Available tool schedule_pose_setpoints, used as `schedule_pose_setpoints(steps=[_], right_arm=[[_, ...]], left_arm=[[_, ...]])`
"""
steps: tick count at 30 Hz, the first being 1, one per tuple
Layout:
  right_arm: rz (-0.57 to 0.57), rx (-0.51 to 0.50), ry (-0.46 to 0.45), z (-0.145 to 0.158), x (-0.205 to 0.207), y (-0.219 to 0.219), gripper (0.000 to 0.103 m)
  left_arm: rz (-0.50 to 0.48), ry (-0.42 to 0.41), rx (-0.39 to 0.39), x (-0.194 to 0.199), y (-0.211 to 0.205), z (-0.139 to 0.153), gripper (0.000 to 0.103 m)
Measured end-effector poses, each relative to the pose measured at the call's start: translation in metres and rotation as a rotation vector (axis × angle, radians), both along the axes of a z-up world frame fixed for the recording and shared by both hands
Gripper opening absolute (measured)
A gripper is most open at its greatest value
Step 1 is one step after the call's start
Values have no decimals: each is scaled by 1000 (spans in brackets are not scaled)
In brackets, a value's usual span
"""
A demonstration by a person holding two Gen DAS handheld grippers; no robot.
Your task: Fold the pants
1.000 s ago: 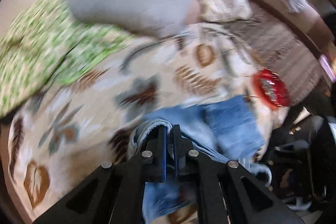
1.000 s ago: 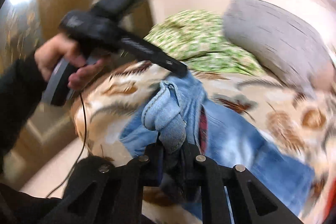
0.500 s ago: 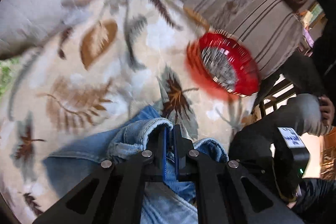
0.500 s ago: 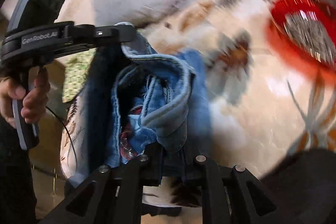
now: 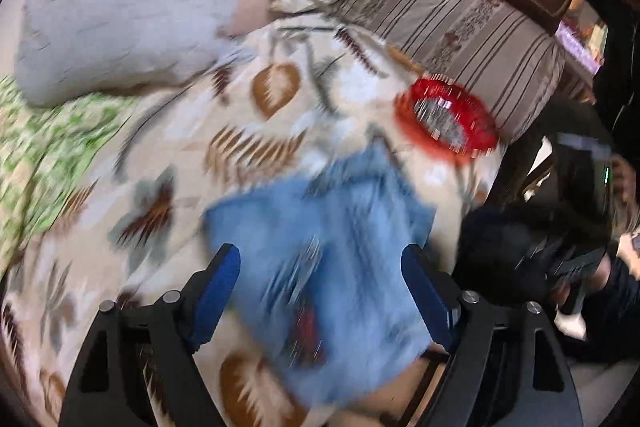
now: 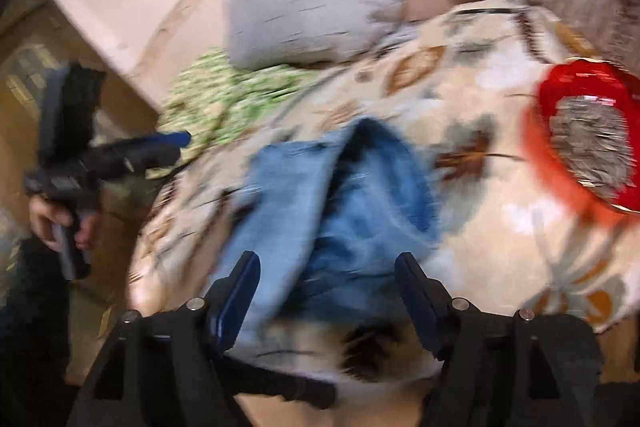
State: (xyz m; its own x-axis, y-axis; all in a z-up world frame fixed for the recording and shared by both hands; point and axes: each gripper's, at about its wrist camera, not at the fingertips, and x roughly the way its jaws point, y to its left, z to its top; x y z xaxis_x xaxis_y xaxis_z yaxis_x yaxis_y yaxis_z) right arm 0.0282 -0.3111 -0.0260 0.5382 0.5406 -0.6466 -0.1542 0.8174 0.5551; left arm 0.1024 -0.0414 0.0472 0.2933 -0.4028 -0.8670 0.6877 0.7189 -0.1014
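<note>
A: Are the claws gripping?
B: No. The left claw (image 5: 320,291) and right claw (image 6: 326,291) are both opening, pads clear of the pants (image 5: 332,247) under them.
A: Where are the pants?
B: Bunched on the leaf-print bedspread (image 5: 180,155), near a red bowl (image 5: 446,121).

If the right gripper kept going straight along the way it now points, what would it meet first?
Most likely the blue jeans, lying on the leaf-patterned blanket directly ahead of the right gripper, whose jaws are opening with nothing pressed between them. Blur makes depth uncertain.
</note>
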Motion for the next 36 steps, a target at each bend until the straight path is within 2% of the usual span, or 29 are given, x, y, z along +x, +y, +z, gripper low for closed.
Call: schedule_pose_setpoints(steps=[3, 5, 8, 12, 14, 15, 16, 17, 18, 20, 24, 25, 27, 29, 31, 32, 33, 35, 36], right_arm=[[94, 51, 14, 0, 0, 21, 73], [123, 47, 55, -11, -3, 34, 73], [175, 120, 124, -30, -8, 46, 73], [203, 125, 162, -46, -14, 61, 73], [218, 147, 148, -47, -13, 69, 64], [223, 141, 125, -46, -12, 74, 36], [234, 119, 109, -45, -9, 80, 17], [241, 95, 93, -41, -8, 83, 17], [246, 80, 80, -38, -7, 86, 15], [281, 39, 19, -17, -6, 89, 14], [266, -59, -129, 39, 2, 68, 14], [245, -72, -160, 56, 6, 53, 13], [212, -129, -187, 69, 13, 37, 13], [172, -201, -127, 61, 27, 15, 13], [152, -261, -32, 35, 39, 3, 13], [151, -305, 50, 10, 47, 0, 13], [152, -331, 120, -15, 52, -2, 13], [166, -360, 221, -54, 56, -2, 13], [165, -362, 225, -61, 56, -2, 13]], left_arm=[[-6, 31, 35, -27, 31, -21, 83], [-26, 39, 45, -42, 47, -37, 83], [-72, 49, 81, -66, 55, -72, 83], [-136, -10, 113, -83, 53, -102, 83], [-146, -66, 159, -84, 44, -118, 83], [-145, -100, 185, -83, 38, -124, 83], [-145, -125, 200, -82, 33, -126, 72], [-145, -135, 204, -80, 28, -126, 48], [-140, -114, 191, -76, 26, -123, 15], [-96, -95, 113, -68, 22, -102, 12], [-137, -143, 12, -69, -3, -61, 12], [-150, -149, 5, -69, -12, -58, 12], [-176, -136, -9, -64, -34, -61, 12], [-197, -89, 16, -55, -51, -79, 14], [-205, -5, 80, -45, -65, -109, 18], [-214, 13, 108, -44, -69, -121, 19], [-226, 12, 116, -46, -69, -126, 21], [-208, 61, 98, -43, -68, -125, 21], [-192, 82, 92, -40, -66, -123, 21]])
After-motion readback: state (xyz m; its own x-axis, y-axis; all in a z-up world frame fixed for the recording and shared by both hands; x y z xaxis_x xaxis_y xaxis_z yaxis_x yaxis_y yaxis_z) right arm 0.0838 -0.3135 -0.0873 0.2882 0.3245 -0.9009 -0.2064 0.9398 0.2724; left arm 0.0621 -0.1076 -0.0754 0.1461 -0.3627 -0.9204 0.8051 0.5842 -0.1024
